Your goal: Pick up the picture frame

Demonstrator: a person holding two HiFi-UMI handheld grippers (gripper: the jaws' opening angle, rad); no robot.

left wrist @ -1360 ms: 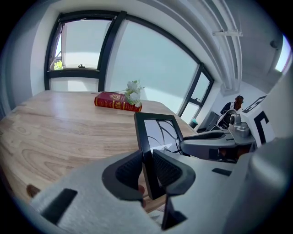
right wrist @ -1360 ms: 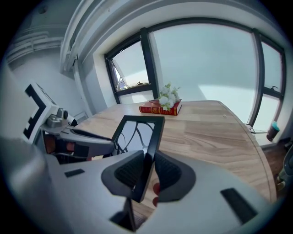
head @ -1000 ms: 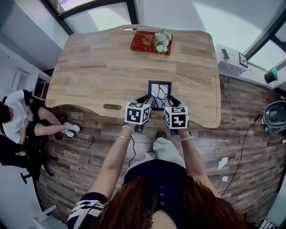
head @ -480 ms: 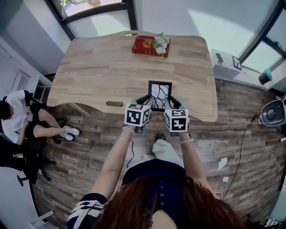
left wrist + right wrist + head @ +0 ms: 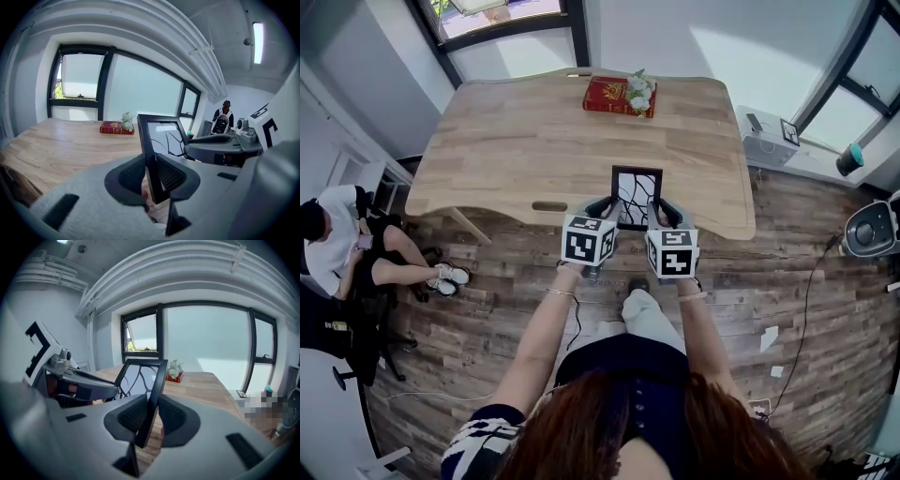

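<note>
Black-edged rectangular picture frame with a branching-line print [image 5: 636,195] stands upright between two hand-held grippers, over the near edge of the pale wooden table [image 5: 506,141]. Compared with a second ago, the frame sits closer to that edge. Both gripper views show its lower corners clear of the wood, so the lift appears already made and the pick-up all but done. The left gripper [image 5: 602,208] has its ribbed black fingers [image 5: 174,174] pressed on the frame's left rail. The right gripper [image 5: 664,210] clamps the right rail the same way, its fingers [image 5: 131,416] closed only to the rail's thickness. Both forearms reach forward side by side, with the grippers tipped slightly downward. At the table's far side lie a red book [image 5: 607,94] and white flowers [image 5: 639,89].
</note>
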